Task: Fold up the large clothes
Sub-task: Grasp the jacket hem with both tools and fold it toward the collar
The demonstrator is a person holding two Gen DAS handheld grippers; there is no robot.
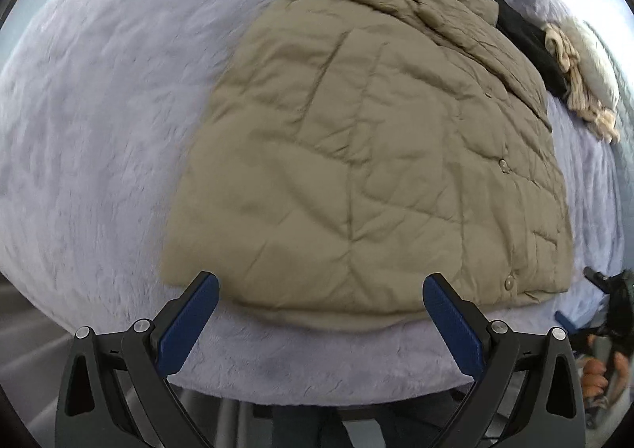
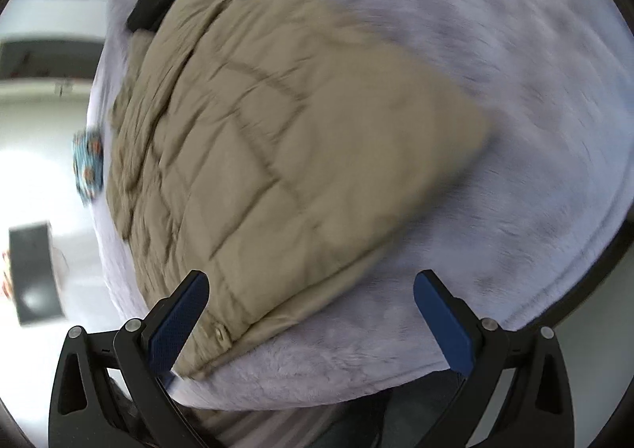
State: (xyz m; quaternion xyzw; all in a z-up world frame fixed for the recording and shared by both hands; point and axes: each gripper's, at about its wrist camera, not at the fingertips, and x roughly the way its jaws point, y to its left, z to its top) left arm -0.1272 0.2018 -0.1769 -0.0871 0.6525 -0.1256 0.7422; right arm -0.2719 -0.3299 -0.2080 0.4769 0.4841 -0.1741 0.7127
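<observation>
Lower frame: my left gripper (image 1: pixel 321 289) and right gripper (image 2: pixel 311 285), both spread wide, grasping nothing. Centre: tan quilted jacket (image 1: pixel 376 170), flat on the pale fuzzy blanket (image 1: pixel 99 131). Upper right, left view: black garment (image 1: pixel 515 23), cream knit (image 1: pixel 574 79).

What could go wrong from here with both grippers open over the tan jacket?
The puffy tan jacket lies close to the near edge of the lilac blanket; a pull could drag it off. The left gripper and right gripper may pinch one layer only. The black garment touches the collar and could get dragged along.
</observation>
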